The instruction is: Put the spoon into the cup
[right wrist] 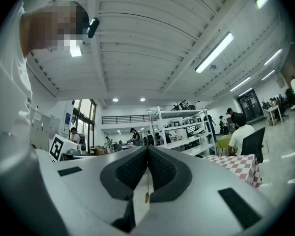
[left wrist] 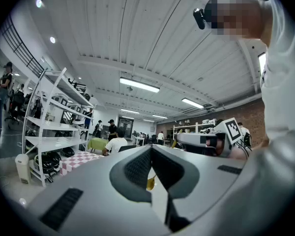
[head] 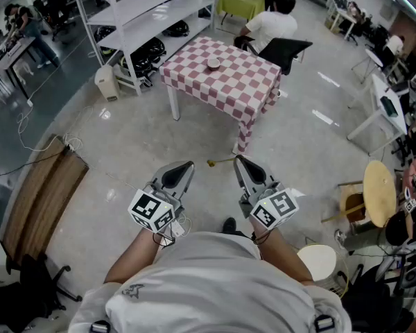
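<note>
A small cup point(head: 213, 64) stands on the red-and-white checked table point(head: 243, 89), far ahead of me across the floor. My right gripper point(head: 239, 159) is shut on the thin handle of a gold spoon point(head: 219, 162), which sticks out to the left with its bowl hanging between the two grippers. In the right gripper view the spoon point(right wrist: 146, 193) hangs below the closed jaws of that gripper point(right wrist: 147, 149). My left gripper point(head: 187, 165) is shut and empty; its own view point(left wrist: 151, 149) shows the spoon's bowl point(left wrist: 151, 182) just past the jaws.
White shelving point(head: 145, 12) stands behind the table at the left, with a white bin point(head: 107, 82) beside it. A person sits in a chair point(head: 270, 30) behind the table. A wooden bench point(head: 41, 193) lies at the left, a round stool point(head: 379, 193) at the right.
</note>
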The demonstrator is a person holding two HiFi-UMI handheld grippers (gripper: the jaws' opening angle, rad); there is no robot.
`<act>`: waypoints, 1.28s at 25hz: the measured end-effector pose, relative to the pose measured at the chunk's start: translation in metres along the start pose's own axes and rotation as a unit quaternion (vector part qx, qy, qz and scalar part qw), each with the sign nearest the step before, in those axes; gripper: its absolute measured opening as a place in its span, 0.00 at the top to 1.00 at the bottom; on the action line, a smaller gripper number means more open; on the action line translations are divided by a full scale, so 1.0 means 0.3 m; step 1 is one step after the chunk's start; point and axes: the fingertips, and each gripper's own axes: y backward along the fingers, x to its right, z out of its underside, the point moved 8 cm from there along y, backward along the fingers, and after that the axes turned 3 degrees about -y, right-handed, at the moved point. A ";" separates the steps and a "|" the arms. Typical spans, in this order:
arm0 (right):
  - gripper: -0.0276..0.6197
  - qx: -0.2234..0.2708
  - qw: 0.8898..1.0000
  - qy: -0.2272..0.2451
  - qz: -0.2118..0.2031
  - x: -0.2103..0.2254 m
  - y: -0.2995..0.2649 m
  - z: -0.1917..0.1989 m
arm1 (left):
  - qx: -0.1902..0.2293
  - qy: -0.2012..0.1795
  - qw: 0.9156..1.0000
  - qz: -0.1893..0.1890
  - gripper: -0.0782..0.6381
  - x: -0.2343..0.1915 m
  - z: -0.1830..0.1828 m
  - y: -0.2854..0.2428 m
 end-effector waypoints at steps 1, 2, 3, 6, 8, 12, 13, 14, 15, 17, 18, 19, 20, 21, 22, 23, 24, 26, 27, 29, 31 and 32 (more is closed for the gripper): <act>0.91 0.000 1.000 -0.001 0.002 0.008 0.001 -0.001 | -0.001 -0.001 1.000 0.001 0.87 -0.001 -0.002 -0.008; 0.91 0.001 1.000 -0.002 0.003 0.016 0.001 -0.003 | -0.001 -0.001 1.000 0.002 0.87 -0.002 -0.004 -0.017; 0.91 0.002 1.000 -0.002 0.004 0.024 0.002 -0.006 | -0.002 -0.001 1.000 0.002 0.87 -0.004 -0.005 -0.026; 0.91 0.004 1.000 -0.001 0.002 0.054 -0.001 -0.012 | -0.002 -0.003 1.000 0.001 0.87 -0.009 -0.003 -0.060; 0.91 0.004 1.000 -0.001 0.001 0.082 -0.002 -0.012 | -0.003 -0.004 1.000 0.001 0.87 -0.010 0.002 -0.089; 0.91 0.003 1.000 -0.003 -0.002 0.155 -0.001 -0.015 | -0.009 -0.006 1.000 0.003 0.87 -0.004 0.013 -0.166; 0.91 0.004 1.000 -0.003 -0.004 0.176 -0.001 -0.019 | -0.010 -0.007 1.000 0.002 0.87 -0.003 0.014 -0.188; 0.91 0.006 1.000 -0.004 -0.008 0.200 -0.002 -0.025 | -0.010 -0.009 1.000 0.001 0.87 -0.002 0.015 -0.213; 0.91 0.010 1.000 -0.005 -0.012 0.226 -0.002 -0.031 | -0.011 -0.010 1.000 -0.001 0.87 -0.002 0.016 -0.239; 0.91 0.013 1.000 -0.009 -0.017 0.287 -0.004 -0.043 | -0.011 -0.012 1.000 -0.006 0.87 -0.003 0.018 -0.298; 0.91 0.012 1.000 -0.011 -0.019 0.321 -0.006 -0.049 | -0.011 -0.012 1.000 -0.009 0.87 -0.004 0.019 -0.330; 0.91 0.010 1.000 -0.012 -0.022 0.356 -0.006 -0.055 | -0.011 -0.012 1.000 -0.012 0.87 -0.002 0.021 -0.365; 0.91 0.009 1.000 -0.013 -0.024 0.392 -0.006 -0.062 | -0.011 -0.012 1.000 -0.015 0.87 0.001 0.023 -0.401; 0.91 0.006 1.000 -0.013 -0.028 0.429 -0.004 -0.070 | -0.012 -0.011 1.000 -0.018 0.87 0.006 0.025 -0.437; 0.91 0.004 0.999 -0.012 -0.031 0.465 -0.002 -0.078 | -0.012 -0.011 1.000 -0.021 0.87 0.013 0.027 -0.473; 0.91 0.003 0.999 -0.012 -0.034 0.500 0.001 -0.086 | -0.012 -0.011 1.000 -0.025 0.87 0.021 0.030 -0.506; 0.91 0.001 0.999 -0.013 -0.038 0.534 0.005 -0.092 | -0.012 -0.011 0.999 -0.028 0.87 0.030 0.034 -0.538; 0.91 -0.002 0.999 -0.015 -0.045 0.597 0.012 -0.100 | -0.014 -0.010 0.999 -0.033 0.87 0.045 0.044 -0.595; 0.91 -0.004 0.999 -0.016 -0.048 0.627 0.015 -0.103 | -0.014 -0.010 0.999 -0.035 0.87 0.050 0.048 -0.621; 0.91 -0.008 0.998 -0.020 -0.053 0.681 0.015 -0.107 | -0.017 -0.010 0.999 -0.041 0.87 0.051 0.052 -0.668; 0.91 -0.011 0.998 -0.025 -0.054 0.726 0.015 -0.107 | -0.020 -0.011 0.999 -0.044 0.87 0.049 0.054 -0.709; 0.91 -0.012 0.998 -0.027 -0.054 0.748 0.015 -0.103 | -0.022 -0.012 0.999 -0.044 0.87 0.048 0.057 -0.728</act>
